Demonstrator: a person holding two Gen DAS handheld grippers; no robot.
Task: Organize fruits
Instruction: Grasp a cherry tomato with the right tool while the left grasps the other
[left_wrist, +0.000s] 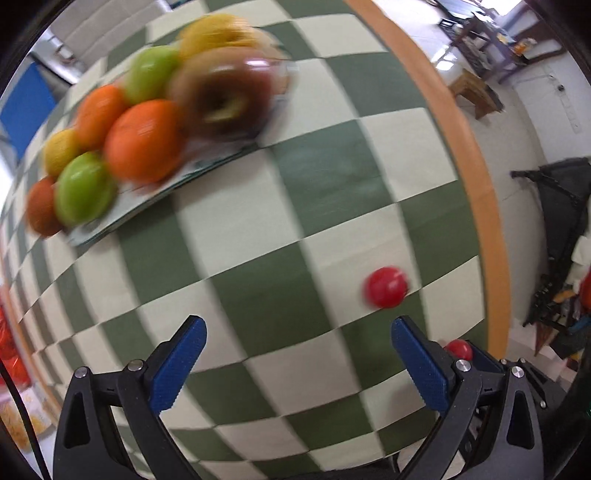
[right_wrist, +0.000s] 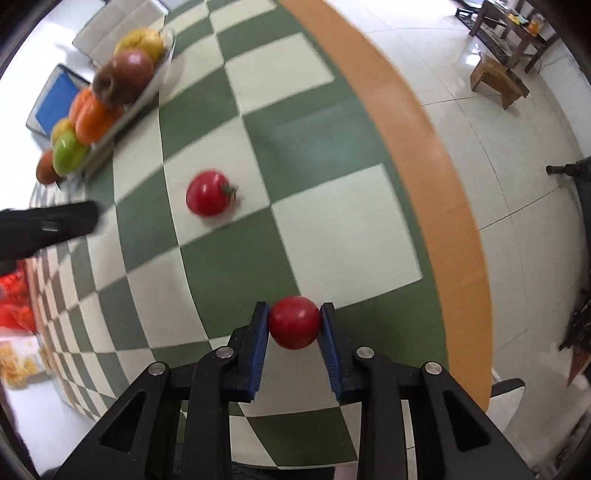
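My right gripper (right_wrist: 294, 308) points down at the green-and-cream checkered tablecloth (right_wrist: 332, 229) and is shut on a small red tomato (right_wrist: 294, 326), its blue pads pressing both sides. A second red tomato (right_wrist: 207, 192) with a green stem lies loose on the cloth further ahead; the left wrist view shows this tomato (left_wrist: 386, 287) just beyond the right fingertip. My left gripper (left_wrist: 299, 354) is open with nothing between its fingers. A tray (left_wrist: 155, 199) at the upper left is heaped with oranges, green apples, a dark apple and yellow fruit. The same tray (right_wrist: 110, 144) appears in the right wrist view.
The table's orange rim (right_wrist: 424, 177) curves along the right, with tiled floor beyond. A wooden stool (right_wrist: 498, 79) and dark furniture stand on the floor. The black body of the left gripper (right_wrist: 48, 225) reaches in from the left. Red packaging (right_wrist: 14, 299) lies at the left edge.
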